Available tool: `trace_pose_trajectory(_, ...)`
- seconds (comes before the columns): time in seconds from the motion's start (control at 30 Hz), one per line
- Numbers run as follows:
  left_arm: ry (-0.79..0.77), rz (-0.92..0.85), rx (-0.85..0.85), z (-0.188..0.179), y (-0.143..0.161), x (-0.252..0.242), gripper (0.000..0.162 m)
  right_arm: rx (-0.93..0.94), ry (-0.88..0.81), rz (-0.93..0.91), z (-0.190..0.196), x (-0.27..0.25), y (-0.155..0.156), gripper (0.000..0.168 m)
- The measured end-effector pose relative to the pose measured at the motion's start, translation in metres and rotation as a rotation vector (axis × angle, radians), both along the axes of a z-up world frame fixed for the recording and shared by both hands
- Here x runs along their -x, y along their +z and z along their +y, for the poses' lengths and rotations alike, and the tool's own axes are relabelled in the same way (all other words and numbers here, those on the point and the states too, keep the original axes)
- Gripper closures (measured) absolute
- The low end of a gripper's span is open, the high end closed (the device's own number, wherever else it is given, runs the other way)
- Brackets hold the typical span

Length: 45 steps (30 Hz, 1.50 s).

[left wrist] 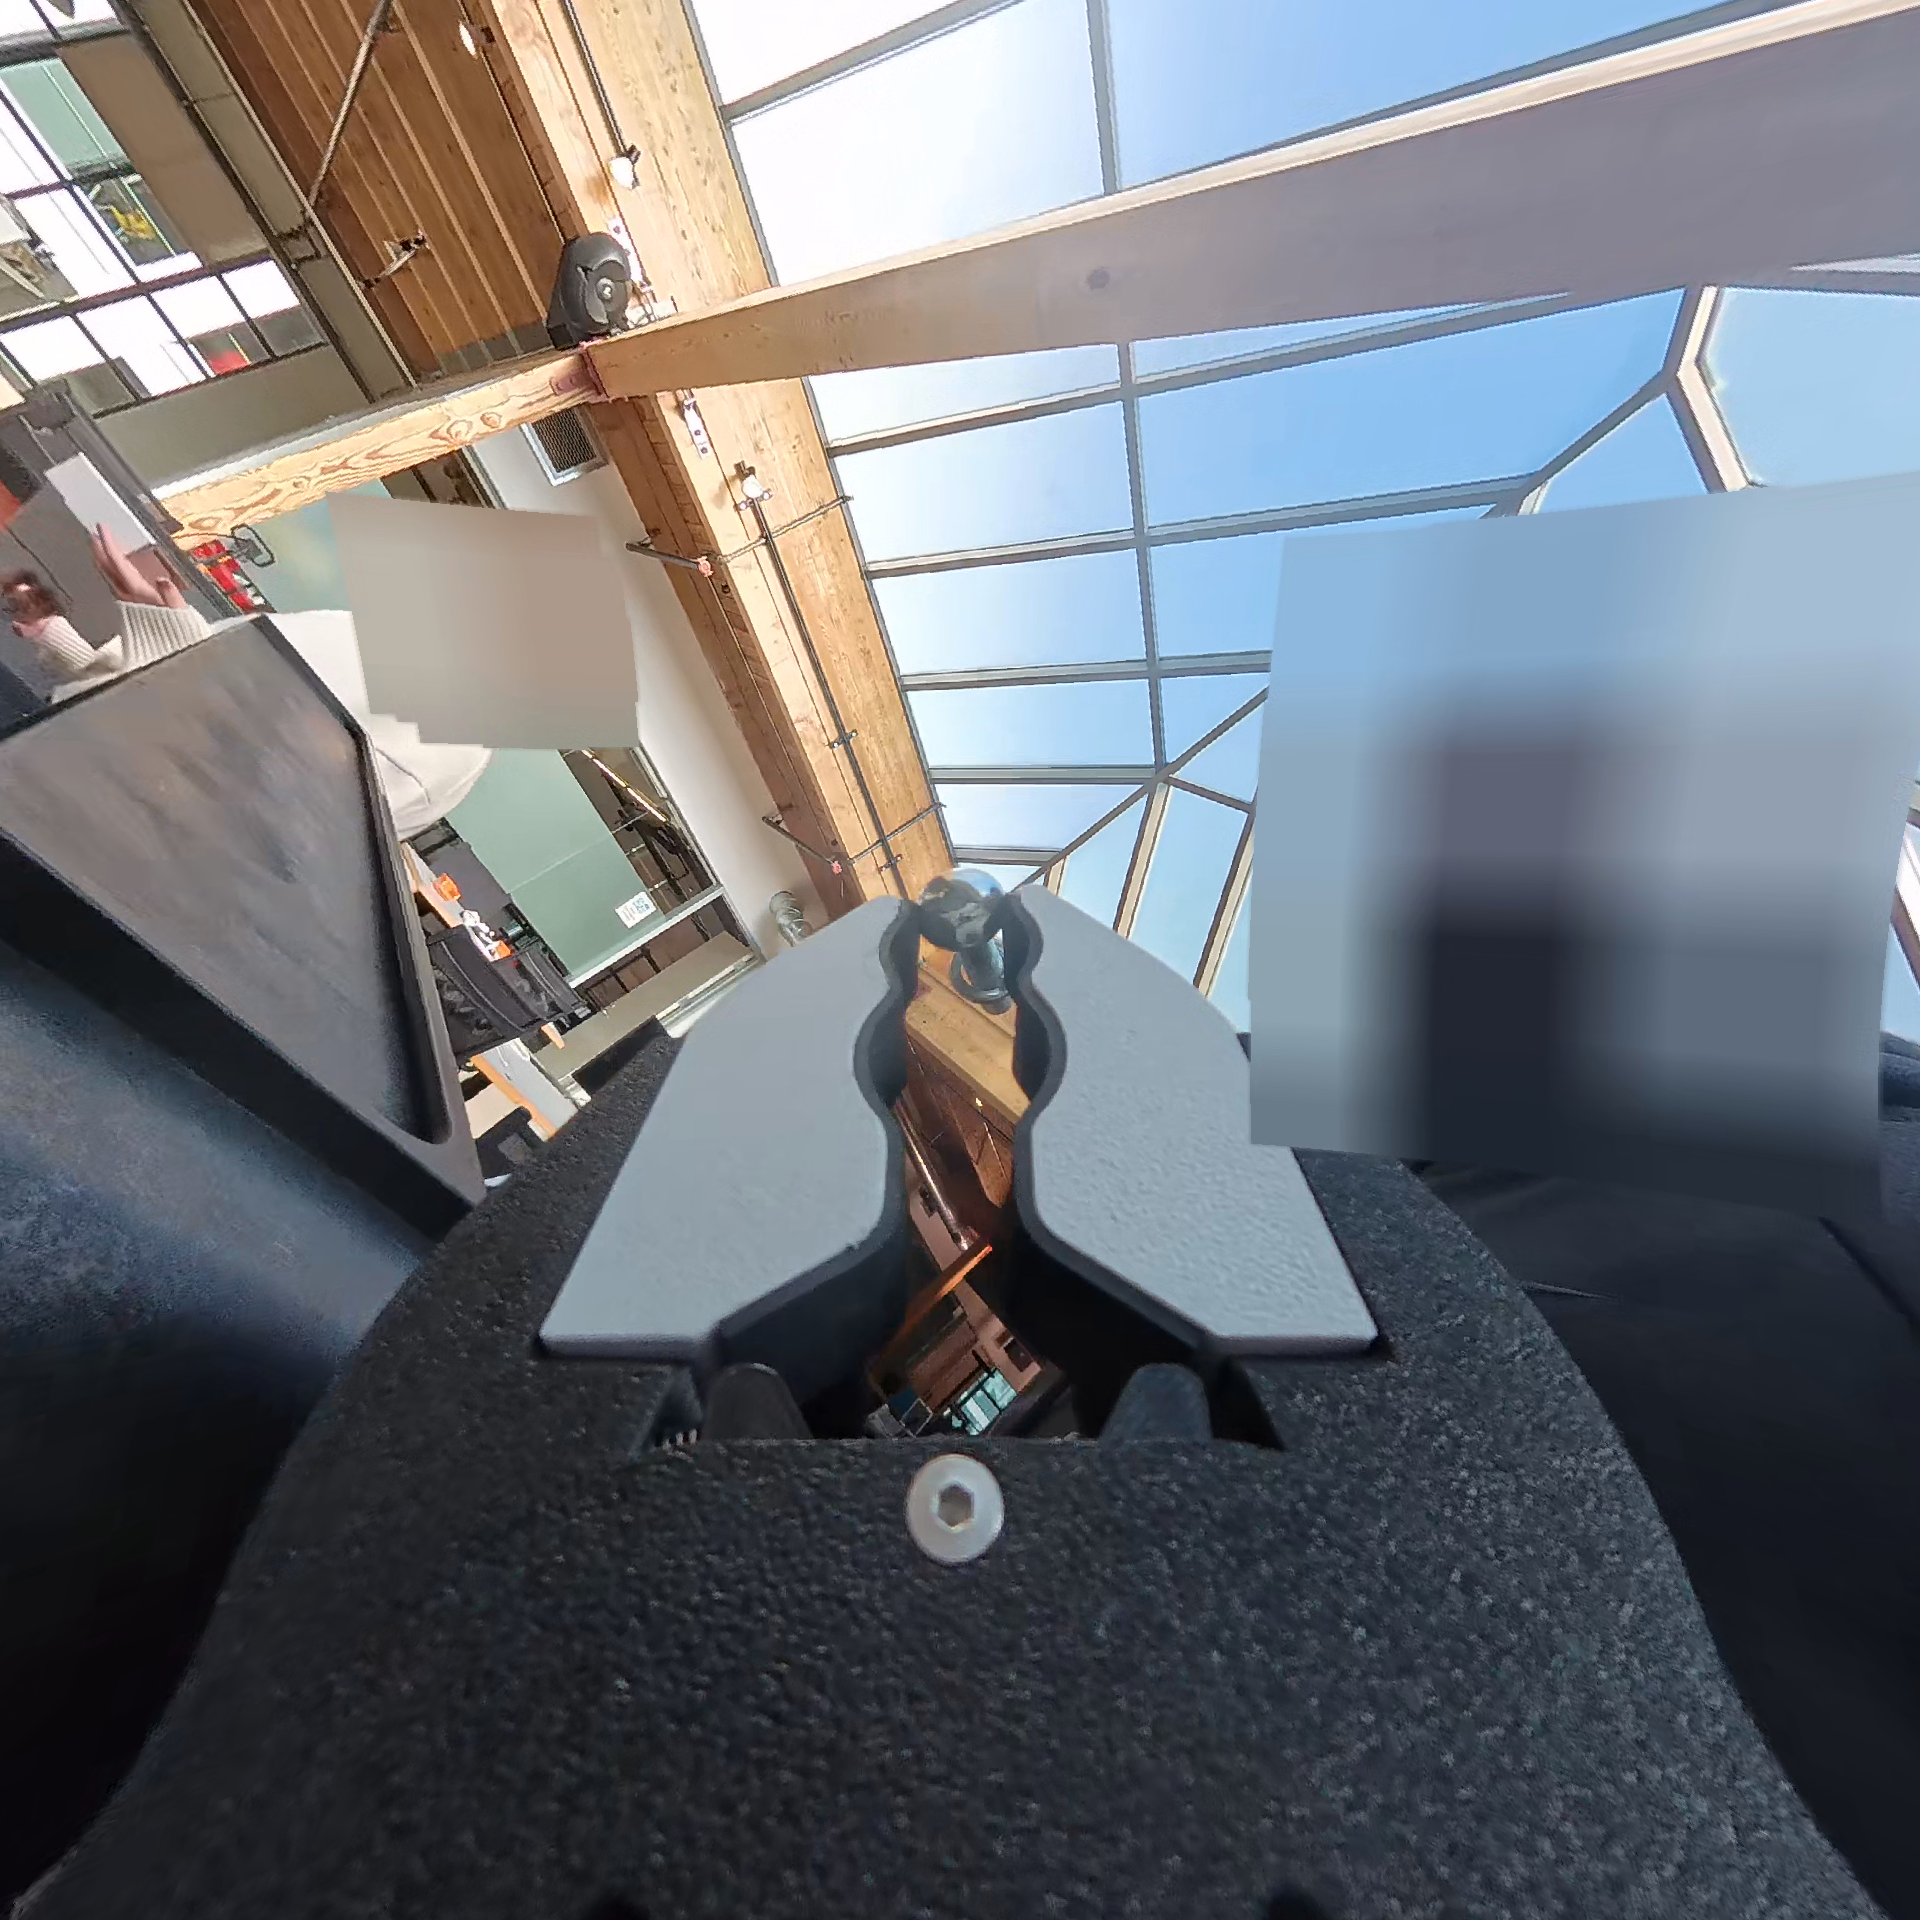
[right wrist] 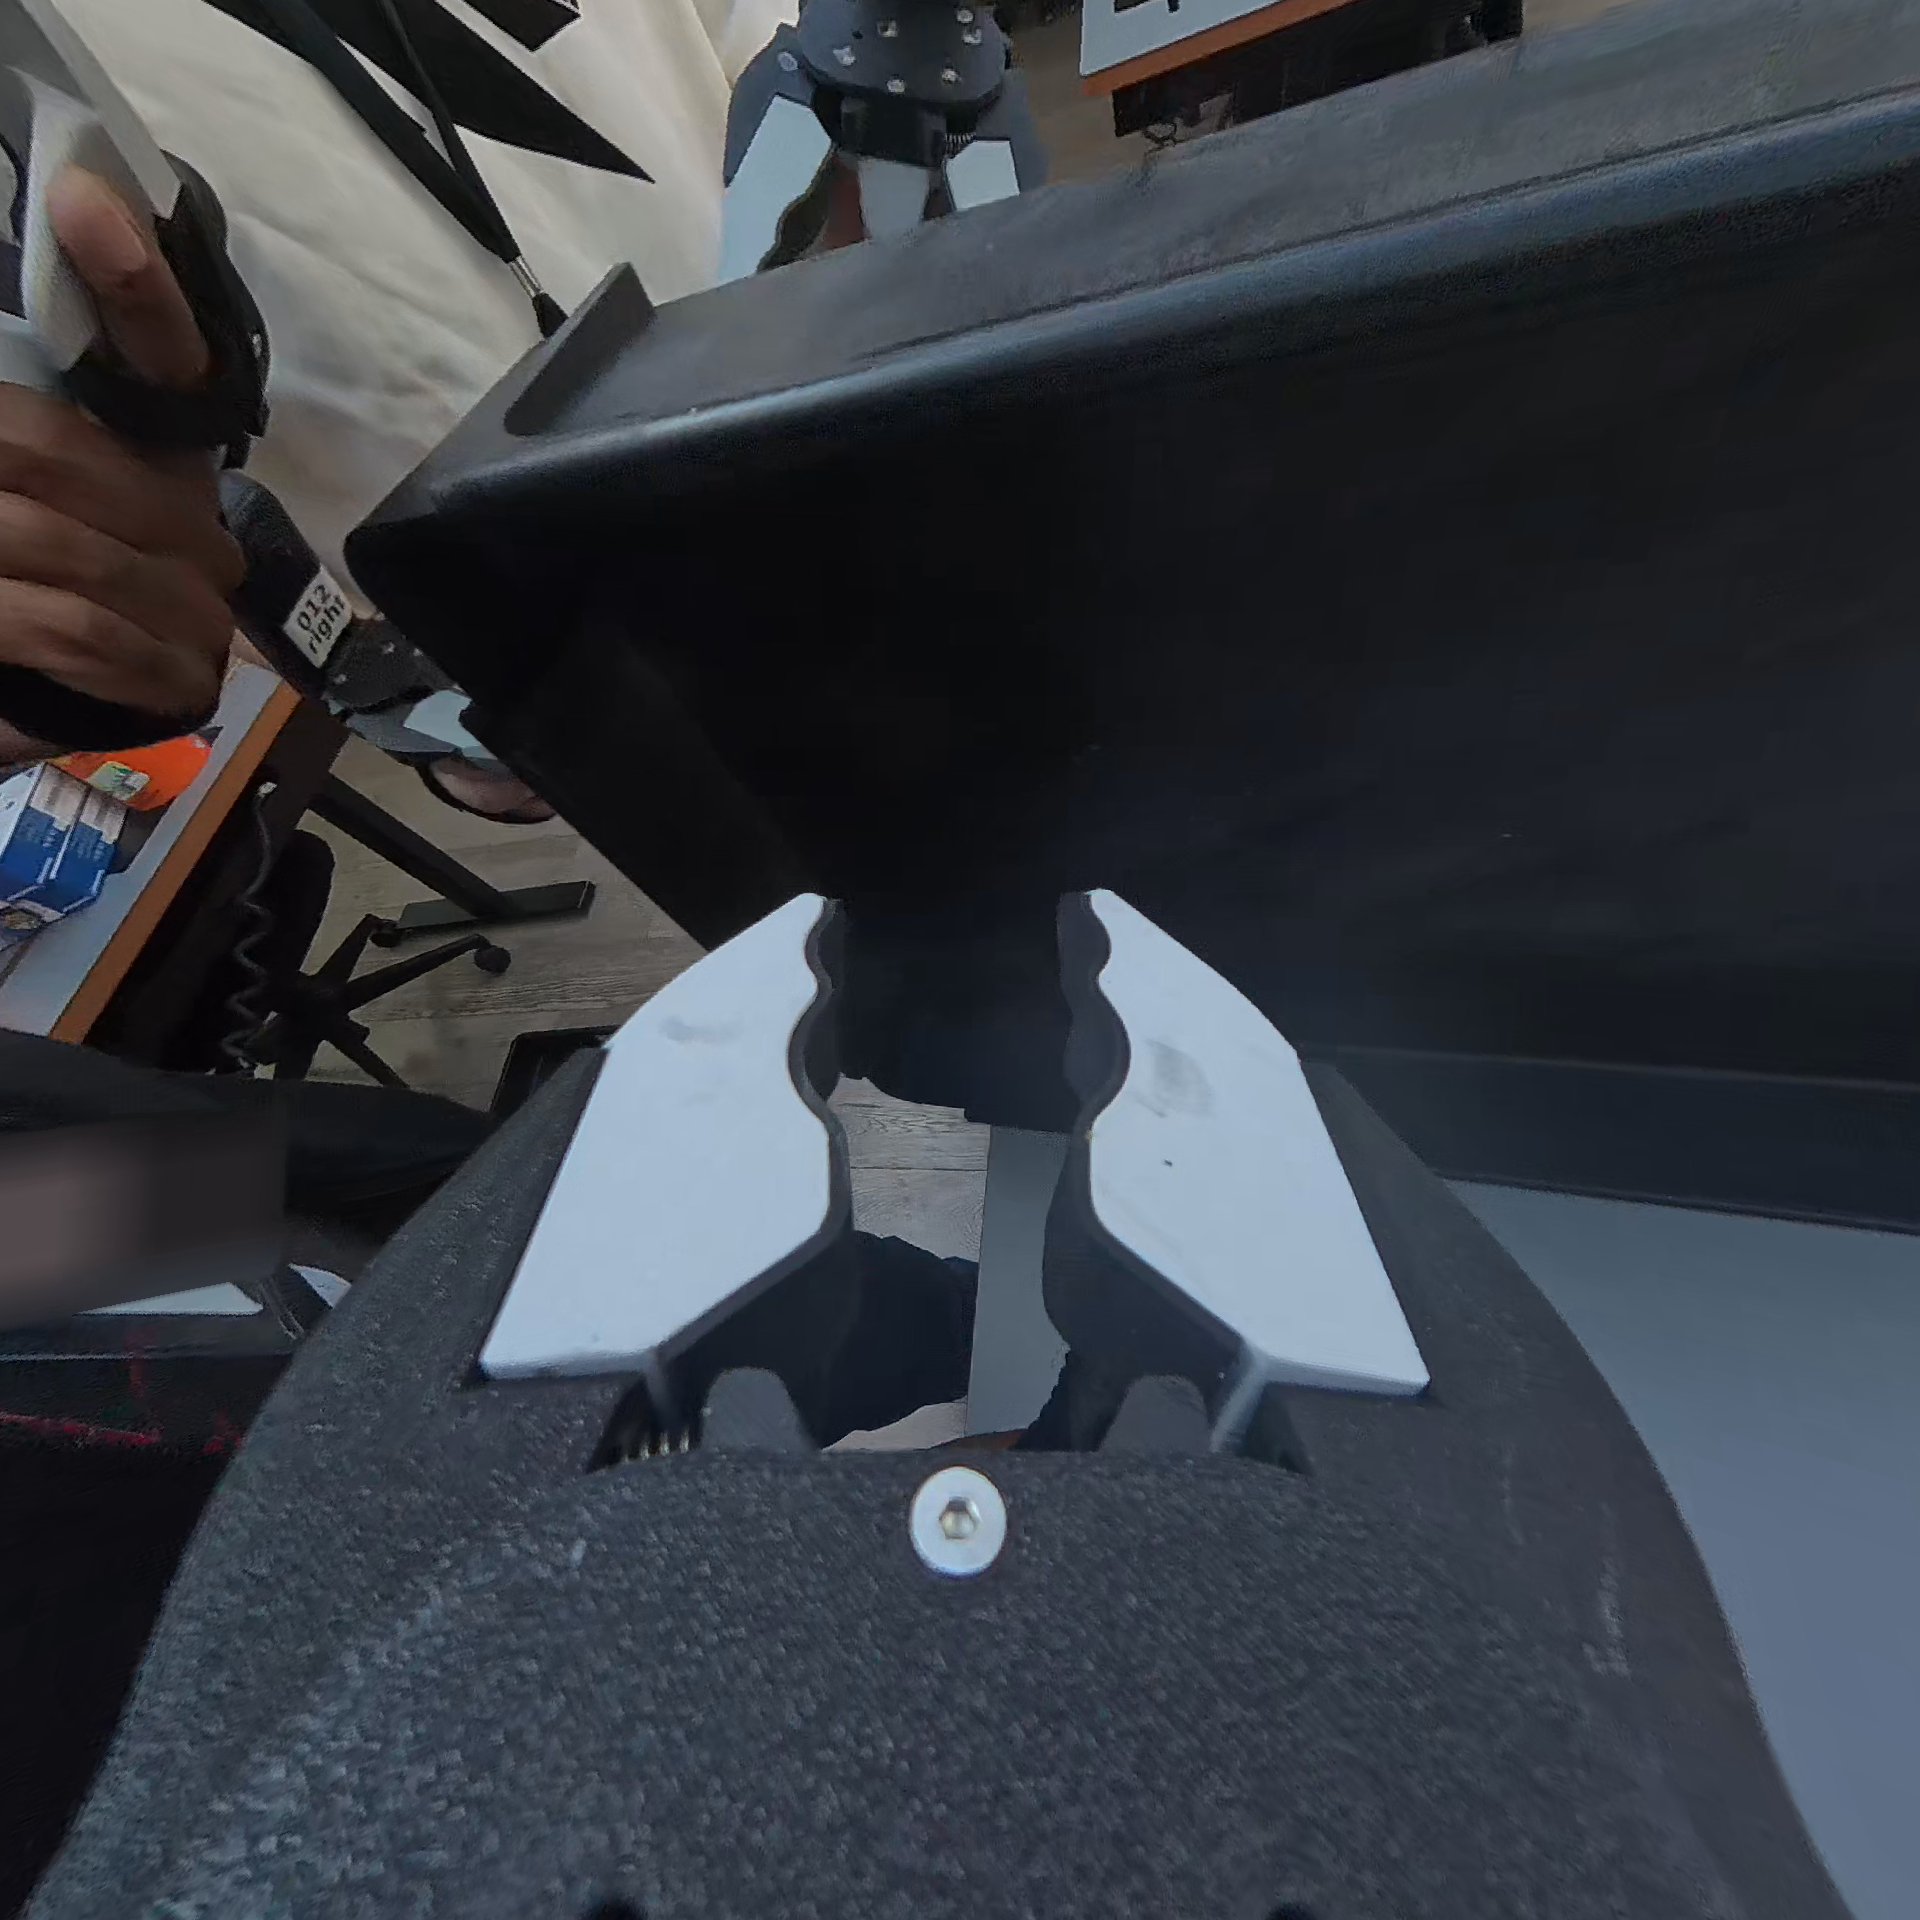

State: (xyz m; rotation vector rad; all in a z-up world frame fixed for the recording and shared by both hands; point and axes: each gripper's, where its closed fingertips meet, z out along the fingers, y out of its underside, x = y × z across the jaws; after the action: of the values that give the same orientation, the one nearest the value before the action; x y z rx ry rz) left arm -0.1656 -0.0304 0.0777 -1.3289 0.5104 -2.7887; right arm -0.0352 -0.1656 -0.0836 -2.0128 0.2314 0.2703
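Observation:
In the left wrist view my left gripper [left wrist: 958,920] points up at the ceiling. Its tips are shut on a small shiny metal ball [left wrist: 966,902] with a short stem. A black panel with a raised rim [left wrist: 208,883] stands close on its left. In the right wrist view my right gripper [right wrist: 951,987] is shut on a dark lump on the underside of a big black box-like object [right wrist: 1247,520] that fills the view above it. Another hand-held gripper [right wrist: 416,717] touches that object's left corner, held by a person's hand [right wrist: 94,520]. A further gripper [right wrist: 883,135] shows behind its top edge.
Overhead are wooden beams [left wrist: 1039,281], a glass skylight [left wrist: 1299,468] and a black speaker [left wrist: 592,291]. A person in a white top [left wrist: 73,644] stands far left. Below the right gripper are a wooden floor [right wrist: 623,935], an office chair base [right wrist: 343,987], a table leg [right wrist: 416,842] and a grey surface [right wrist: 1714,1403]. The gap from one gripper's tips to the other's is roughly 25 cm.

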Motion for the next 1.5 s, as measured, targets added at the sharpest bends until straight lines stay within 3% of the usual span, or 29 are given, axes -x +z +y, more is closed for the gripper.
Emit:
trace_pose_trajectory(0.03, -0.015, -0.002, 0.004, -0.007, -0.001, 0.003, 0.147, 0.008, 0.008, 0.002, -0.002, 0.009, -0.003, 0.128)
trace_pose_trajectory(0.4, -0.21, -0.044, 0.011, -0.057, -0.012, 0.049, 0.147, 0.04, -0.115, 0.027, -0.041, 0.11, -0.024, 0.128)
trace_pose_trajectory(0.57, -0.25, -0.034, 0.046, -0.08, -0.022, 0.075, 0.147, 0.01, -0.176, 0.053, -0.043, 0.156, -0.018, 0.128)
trace_pose_trajectory(0.7, -0.239, -0.031, 0.169, -0.092, -0.031, 0.086, 0.147, 0.019, -0.165, -0.023, -0.049, 0.181, -0.008, 0.128)
trace_pose_trajectory(1.03, -0.2, -0.007, 0.276, -0.156, -0.044, 0.06, 0.147, -0.091, -0.185, -0.156, -0.104, 0.172, 0.024, 0.131)
trace_pose_trajectory(1.33, -0.19, -0.013, 0.386, -0.238, -0.055, 0.016, 0.147, -0.129, -0.182, -0.16, -0.188, 0.139, 0.036, 0.132)
trace_pose_trajectory(1.5, -0.233, -0.003, 0.368, -0.27, -0.049, -0.003, 0.147, -0.18, -0.222, -0.162, -0.212, 0.128, 0.047, 0.132)
